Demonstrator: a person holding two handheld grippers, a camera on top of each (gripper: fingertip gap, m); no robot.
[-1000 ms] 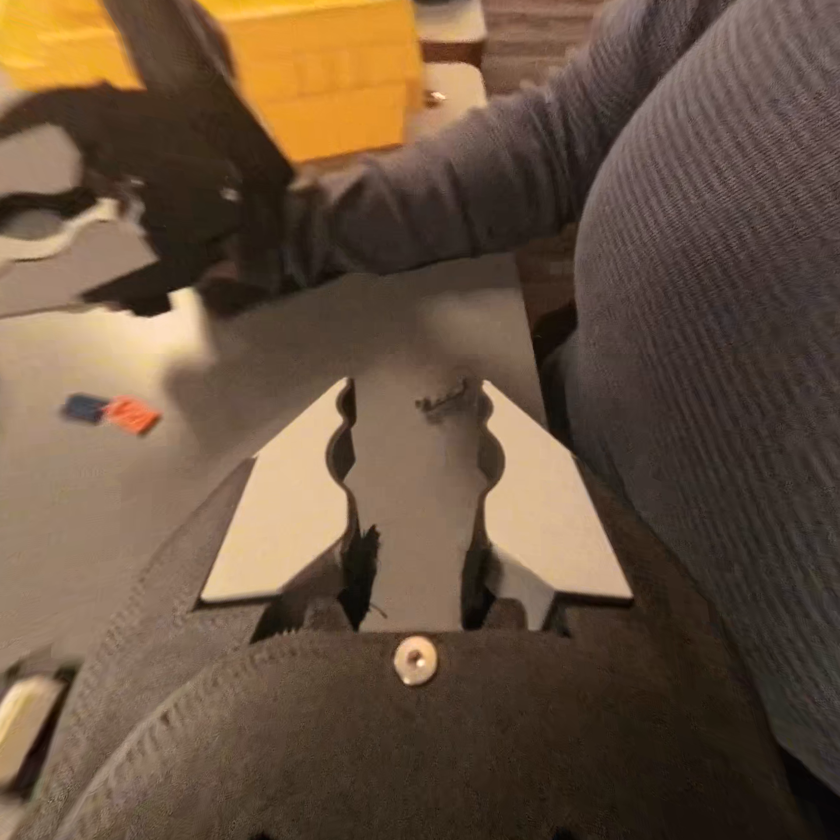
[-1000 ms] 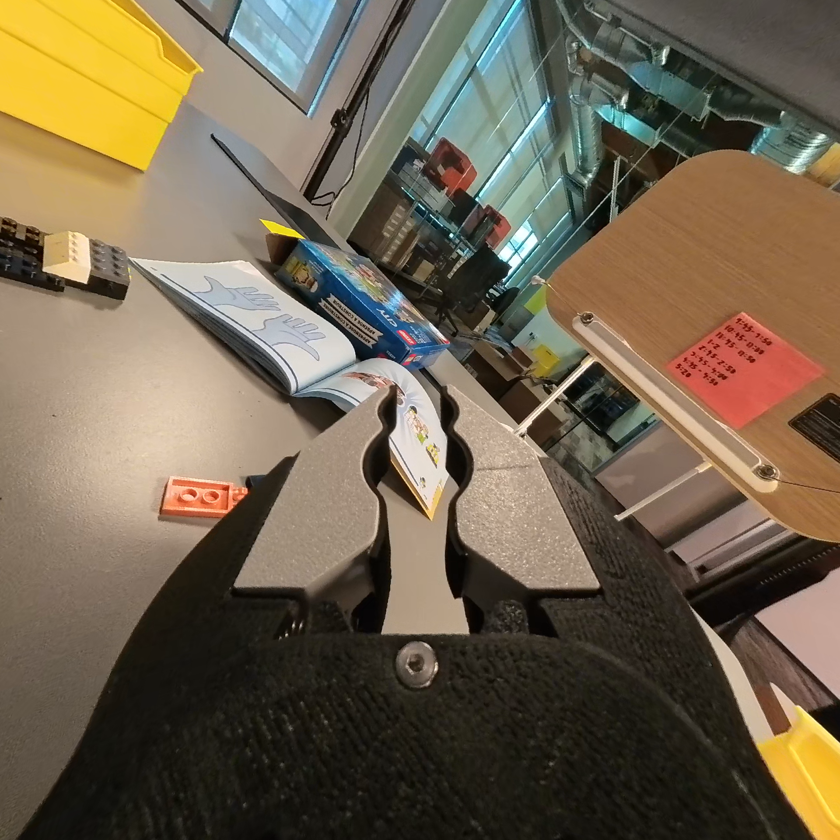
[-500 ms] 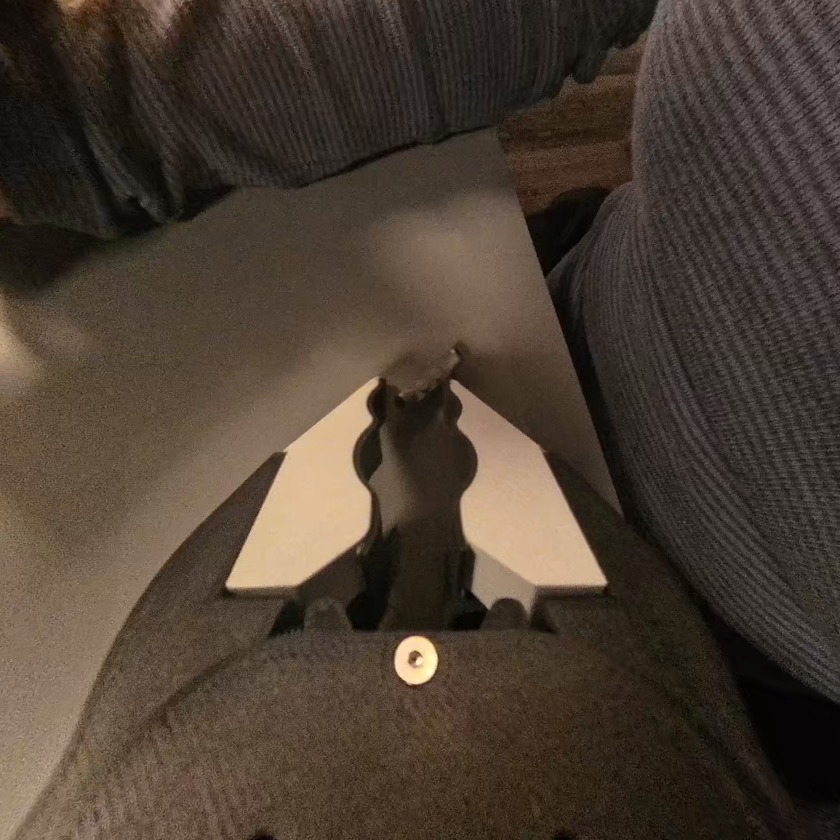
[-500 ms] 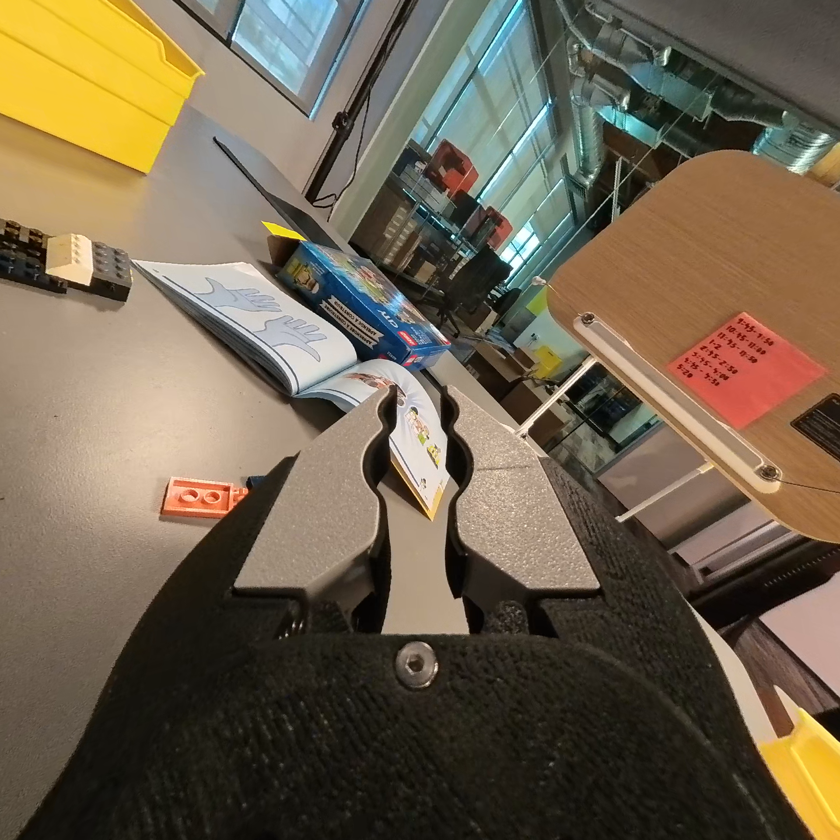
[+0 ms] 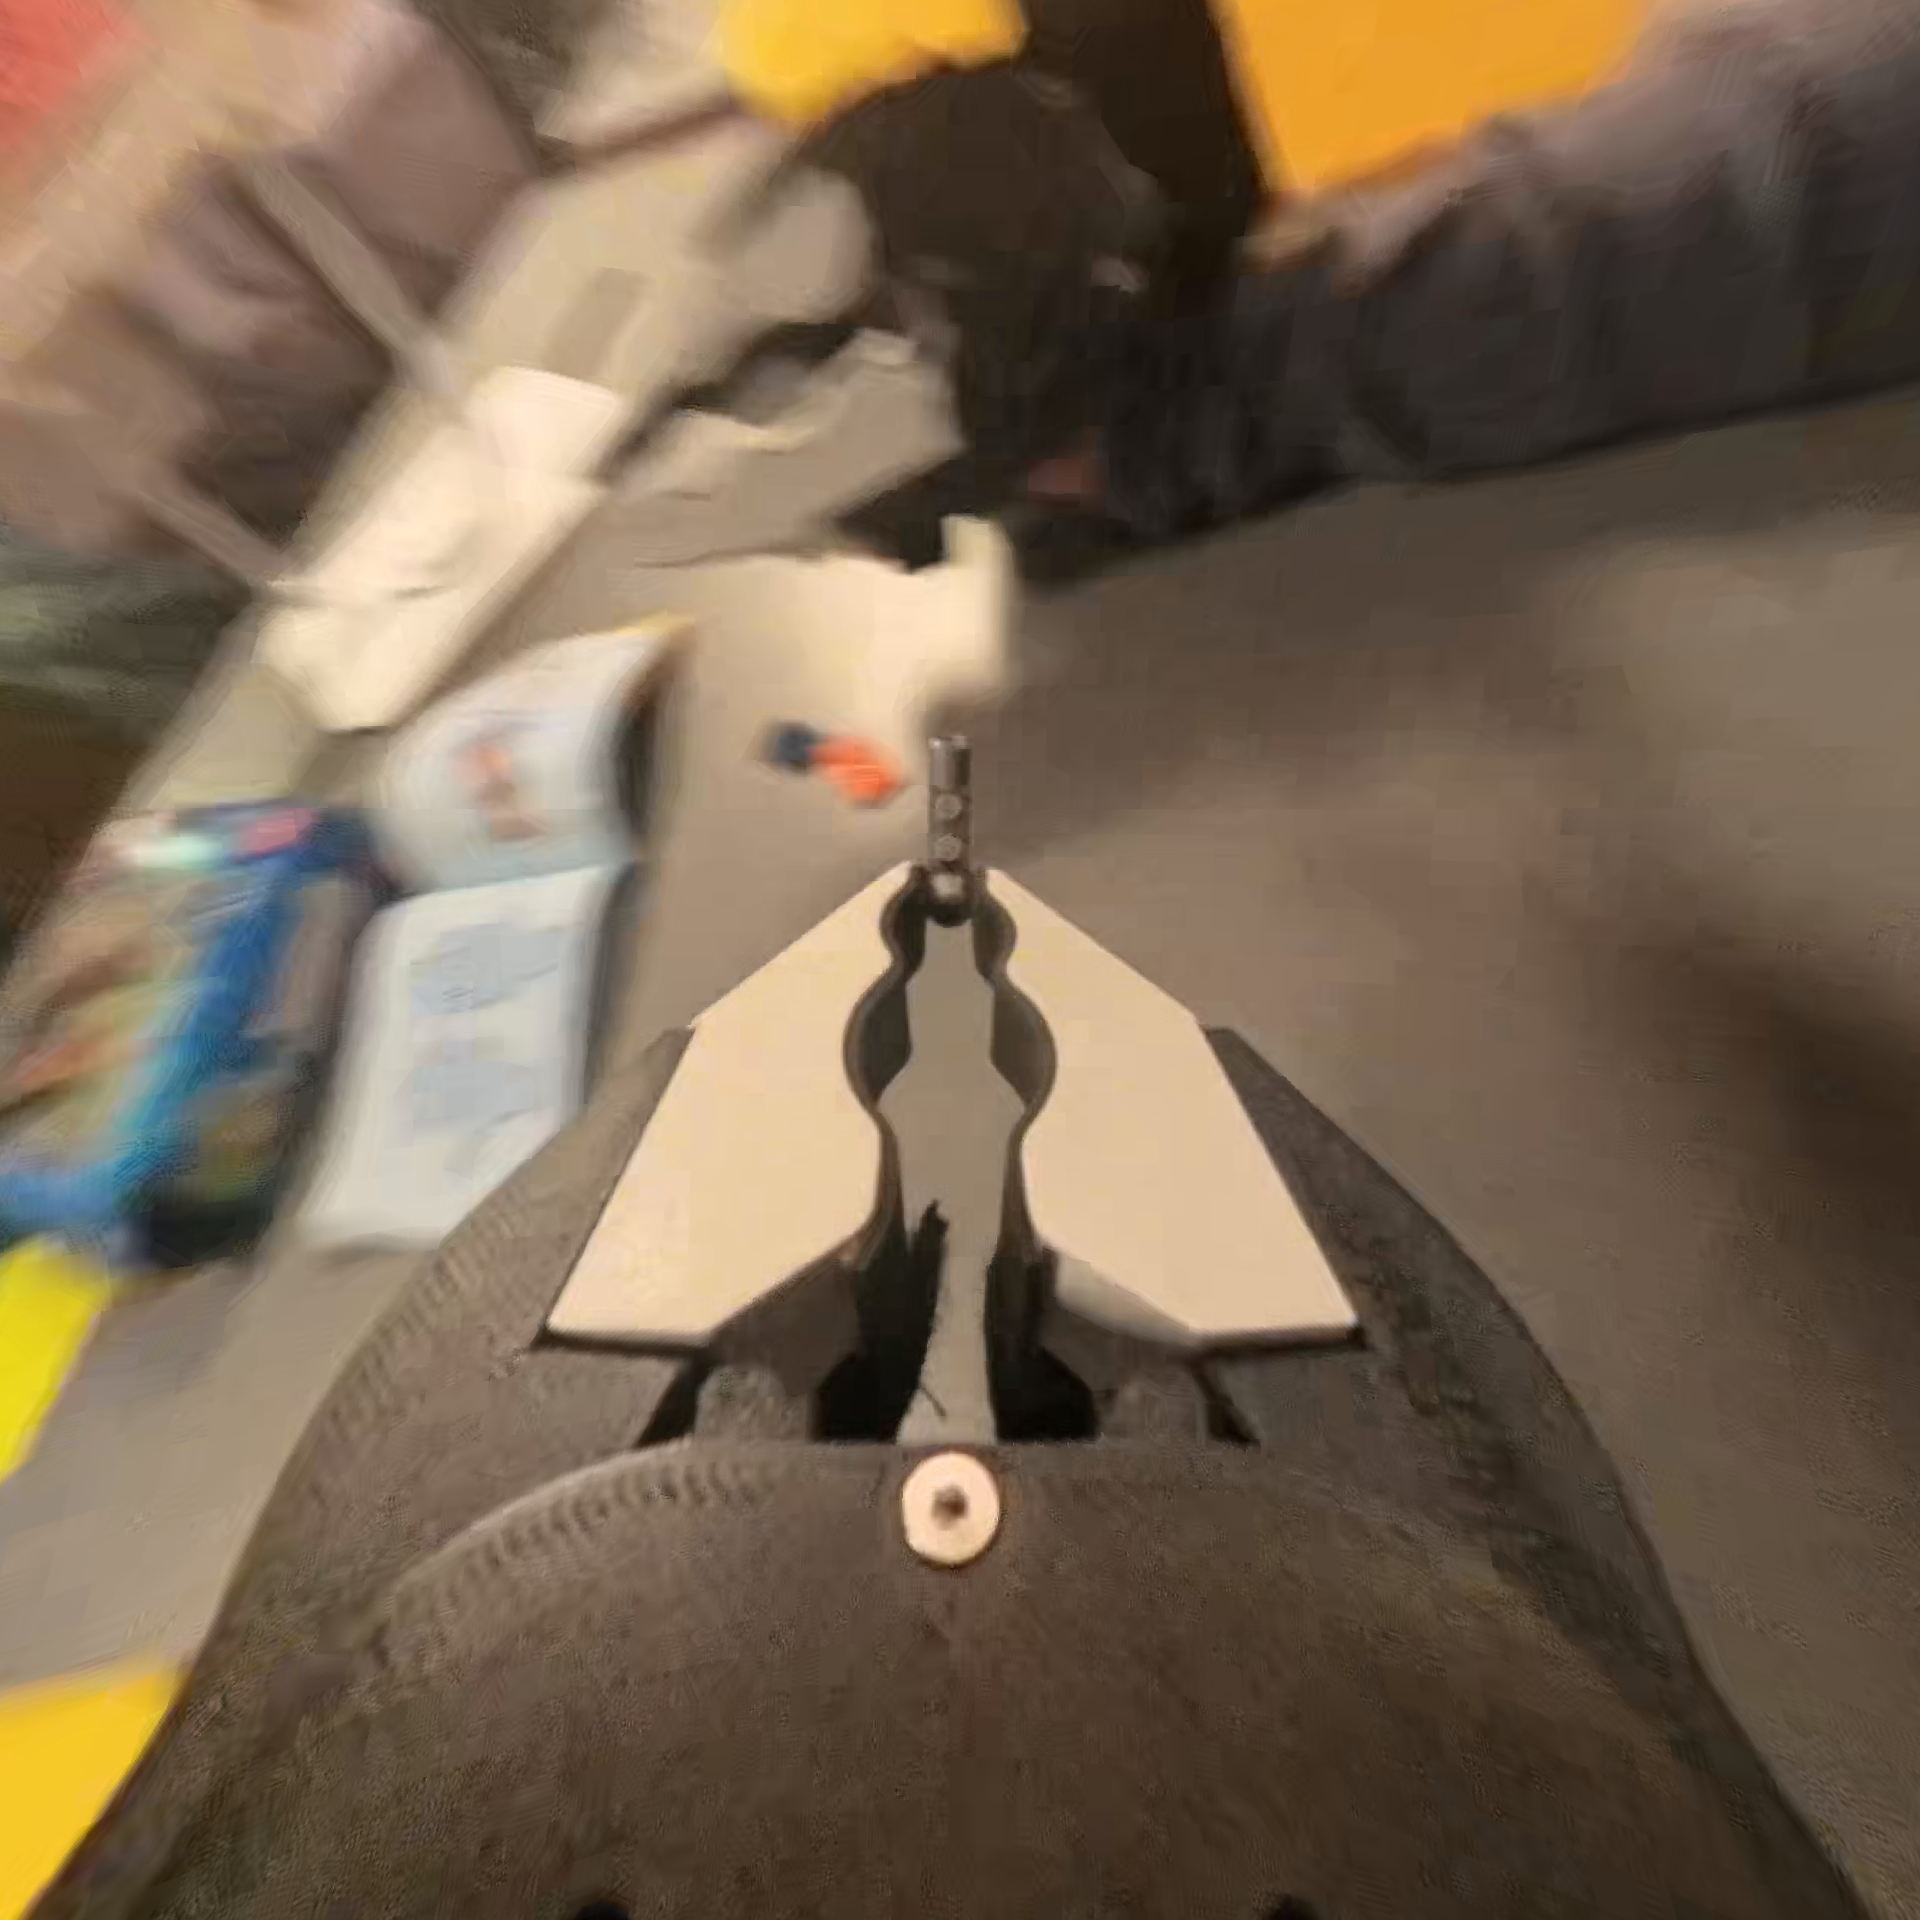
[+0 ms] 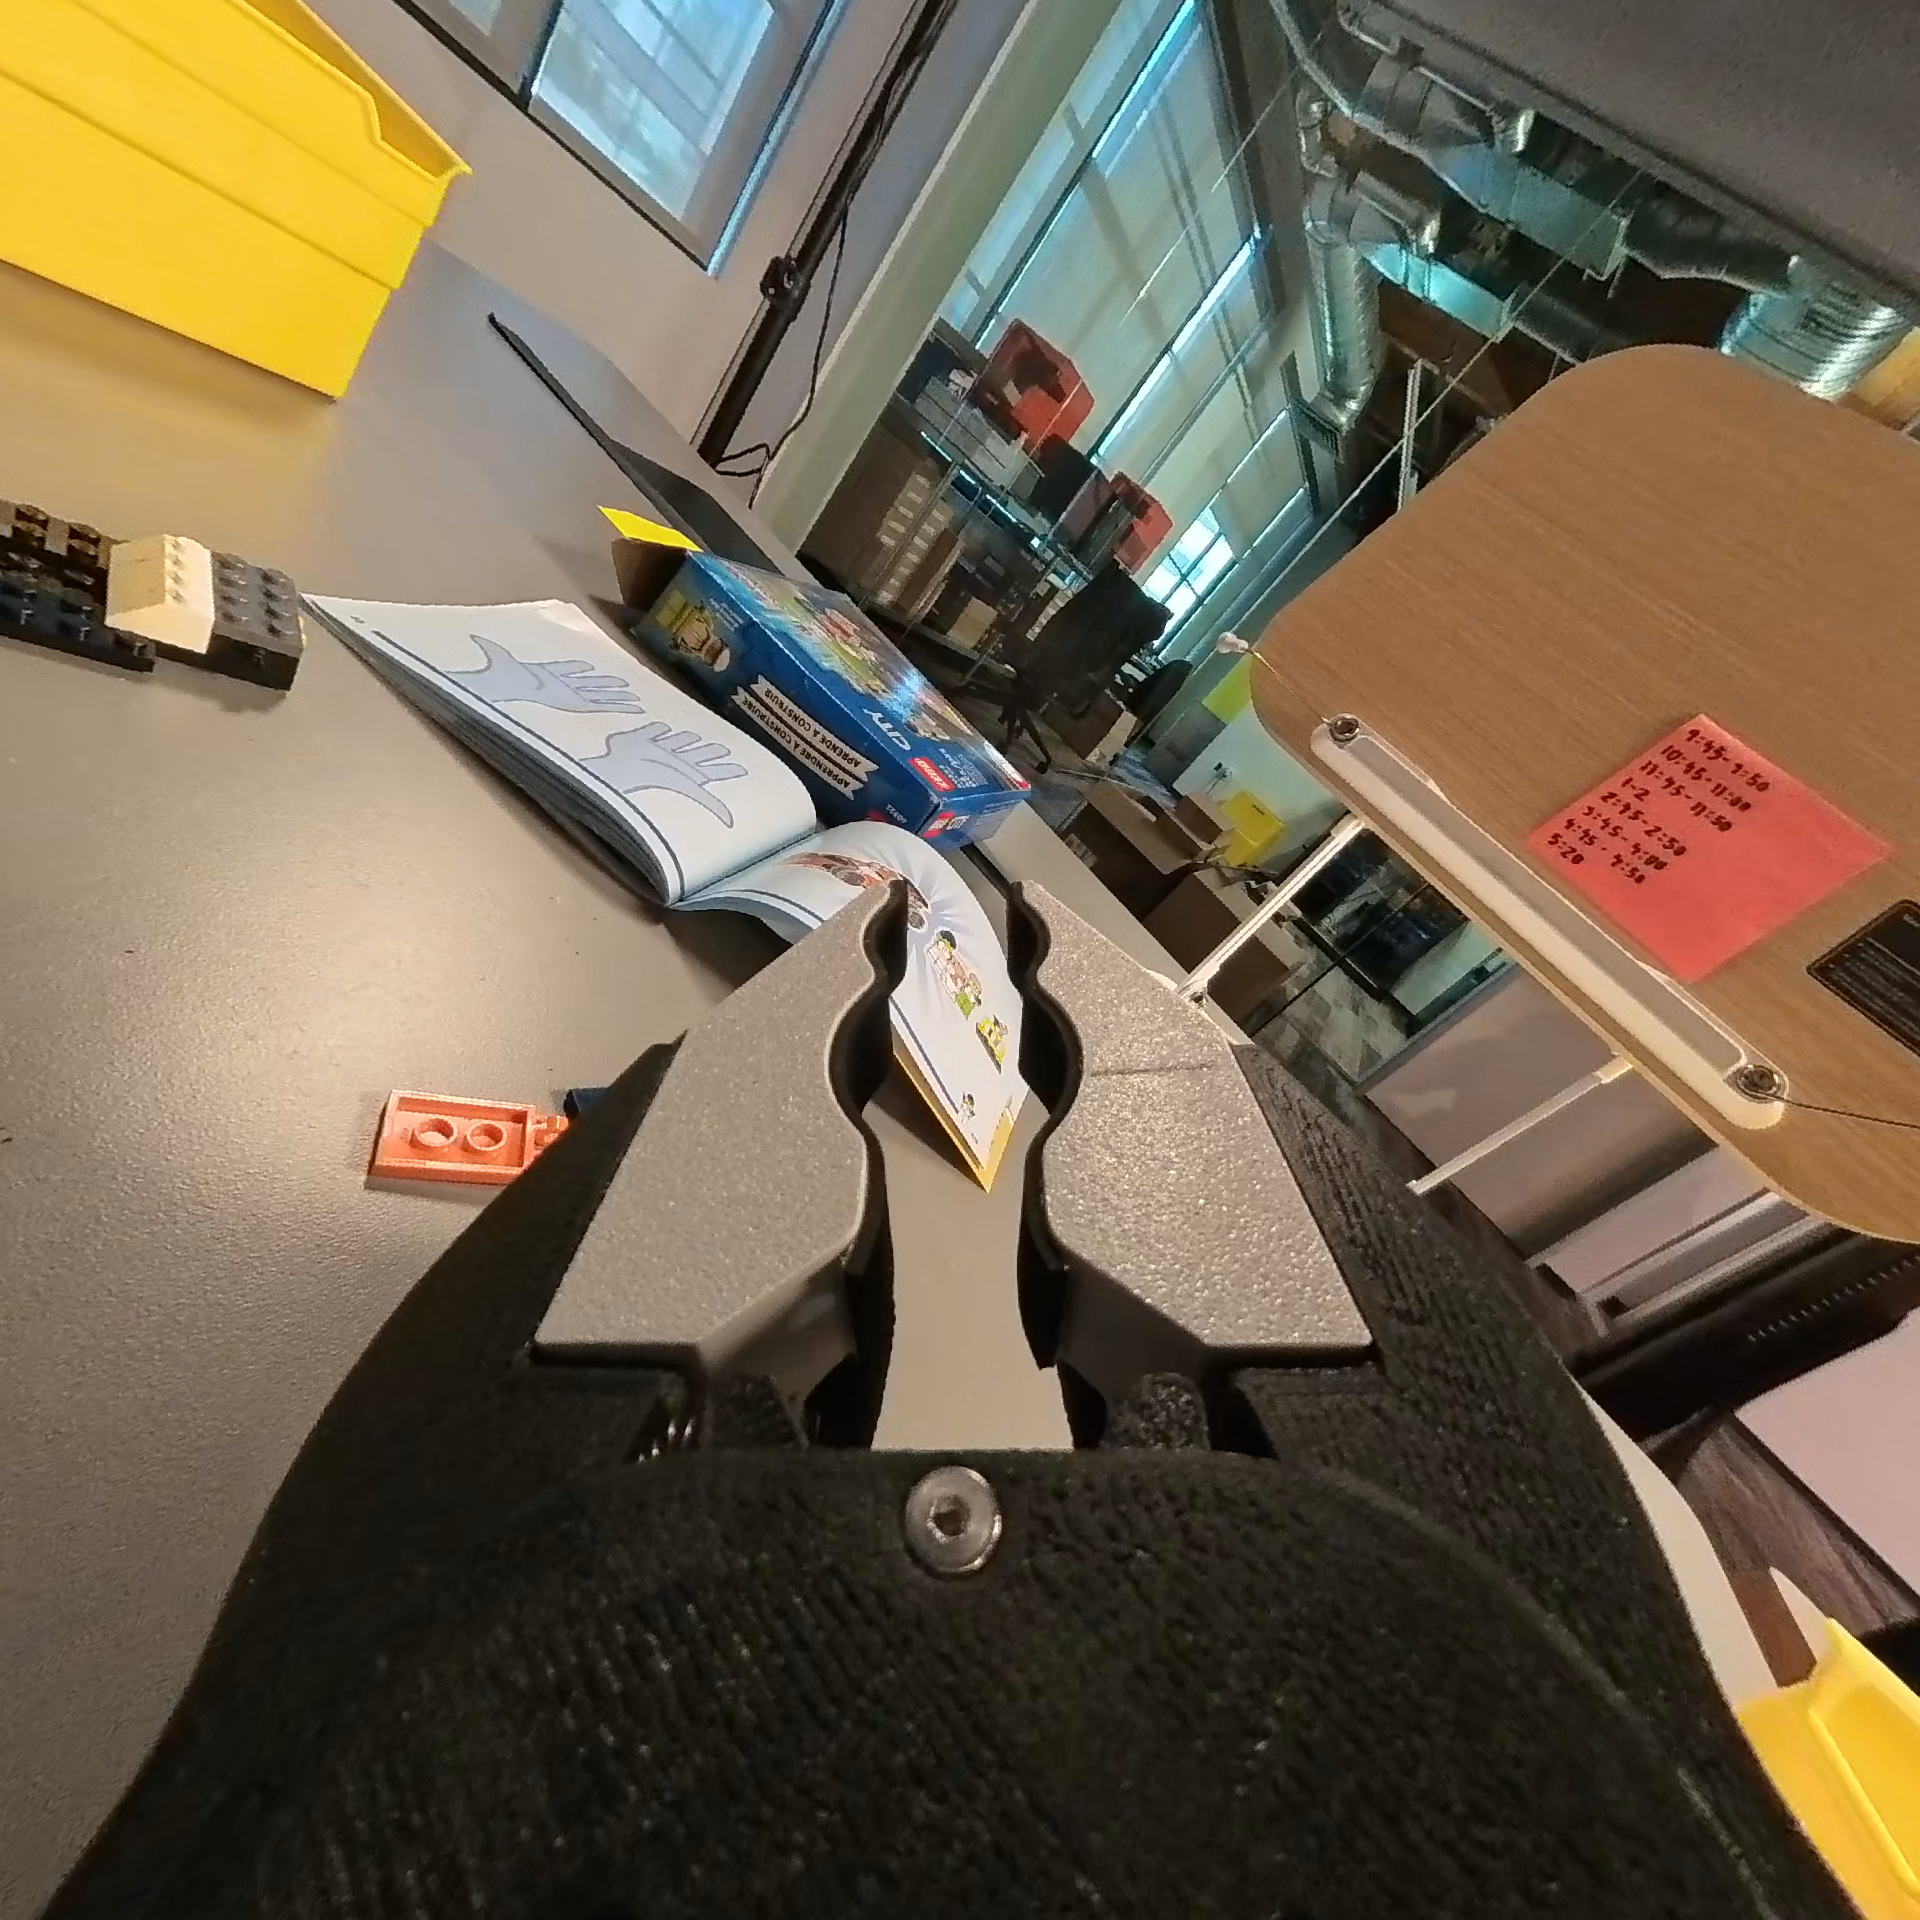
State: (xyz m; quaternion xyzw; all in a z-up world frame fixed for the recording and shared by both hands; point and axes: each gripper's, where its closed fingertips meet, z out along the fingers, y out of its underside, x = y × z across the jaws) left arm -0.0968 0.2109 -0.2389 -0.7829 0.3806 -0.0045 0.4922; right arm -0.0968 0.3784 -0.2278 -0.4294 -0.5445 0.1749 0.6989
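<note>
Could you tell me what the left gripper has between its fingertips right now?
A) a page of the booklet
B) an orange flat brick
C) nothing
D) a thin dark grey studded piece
D: the left gripper pinches the thin dark grey studded piece, which sticks out beyond its tips.

Your left gripper [image 5: 948,902] has a thin studded piece [image 5: 950,800] standing up from its fingertips, which close on the piece's lower end. Beyond it on the table [image 5: 1455,831] lie two small plates [image 5: 836,764], just left of the piece. Farther left an open booklet [image 5: 488,935] lies flat, with a box [image 5: 166,1018] on its left side. Behind the plates sits your other gripper, blurred.

Your right gripper [image 6: 951,914] rests low over the table [image 6: 208,935], its fingers apart with the booklet's [image 6: 623,748] near page behind the gap. A flat plate [image 6: 457,1135] lies left of the fingers. The box [image 6: 821,696] lies behind the booklet. A brick assembly [image 6: 156,603] sits at far left, bins [image 6: 197,177] behind it.
</note>
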